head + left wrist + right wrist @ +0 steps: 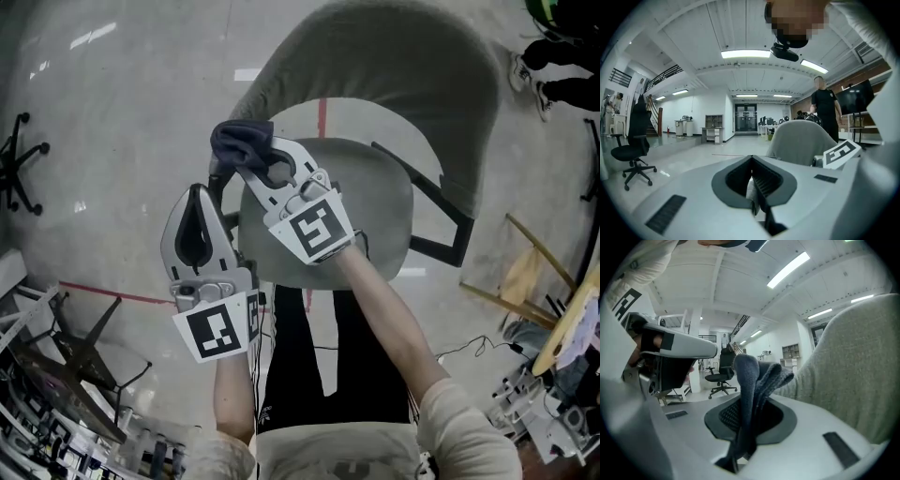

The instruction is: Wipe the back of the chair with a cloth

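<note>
Dark blue cloth (241, 141) is bunching upward out of the right gripper (251, 165), whose jaws are clamping its lower folds. The cloth is hanging in the air just beside the left end of the grey chair back (403, 56), near the top edge at that end; whether it is touching the fabric cannot be determined. The left gripper (197, 197) is riding close beside the right one, nearer the person, with its jaws pressed together and nothing between them. The step in hand appears to be bringing the cloth to the back for a wiping stroke. The next move is likely calling for pressing the cloth flat against the fabric and drawing it along the curved top edge toward the right end, with a firm grip.
</note>
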The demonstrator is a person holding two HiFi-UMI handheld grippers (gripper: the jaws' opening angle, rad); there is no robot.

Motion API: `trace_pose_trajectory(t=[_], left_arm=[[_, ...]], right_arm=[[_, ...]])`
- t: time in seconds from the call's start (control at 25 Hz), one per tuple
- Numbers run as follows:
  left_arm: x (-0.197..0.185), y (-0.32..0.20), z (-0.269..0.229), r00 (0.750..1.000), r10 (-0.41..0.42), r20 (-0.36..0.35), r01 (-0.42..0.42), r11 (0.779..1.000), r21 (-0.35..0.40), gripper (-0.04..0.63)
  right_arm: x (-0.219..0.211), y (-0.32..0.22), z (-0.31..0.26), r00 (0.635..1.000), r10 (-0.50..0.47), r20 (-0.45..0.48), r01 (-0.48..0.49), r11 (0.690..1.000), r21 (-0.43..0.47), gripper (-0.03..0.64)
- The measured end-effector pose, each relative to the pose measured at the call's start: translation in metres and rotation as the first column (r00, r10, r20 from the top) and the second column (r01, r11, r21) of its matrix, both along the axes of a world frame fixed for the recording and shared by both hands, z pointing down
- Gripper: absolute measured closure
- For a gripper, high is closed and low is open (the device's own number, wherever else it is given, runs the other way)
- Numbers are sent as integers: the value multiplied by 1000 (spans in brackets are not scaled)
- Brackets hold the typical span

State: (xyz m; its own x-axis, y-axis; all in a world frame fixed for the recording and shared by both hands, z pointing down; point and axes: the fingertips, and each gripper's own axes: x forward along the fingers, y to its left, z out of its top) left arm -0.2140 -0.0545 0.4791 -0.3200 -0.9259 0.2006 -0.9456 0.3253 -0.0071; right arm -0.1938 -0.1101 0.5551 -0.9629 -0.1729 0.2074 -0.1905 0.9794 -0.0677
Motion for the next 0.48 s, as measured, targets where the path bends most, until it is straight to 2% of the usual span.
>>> trace_pose_trajectory(t=[0.12,0.24,0.36,0.48], left_arm=[[2,-4,2,1000,1,0,-1,1000,3,583],[9,-10,2,1000,15,0,-15,1000,5,583],[17,-15,2,999,40,4,-40,999,7,583],[24,-19,5,998,69,5,-69,998,1,583]], right_arm=[[1,-8,2,1000,1,30,-1,1000,1,558],[9,-29,10,997,60,54,-60,998,-14,558],[17,-52,17,992,120,39,-120,993,-6,558],[30,-82,25,975,224,0,-224,975,-1,558]])
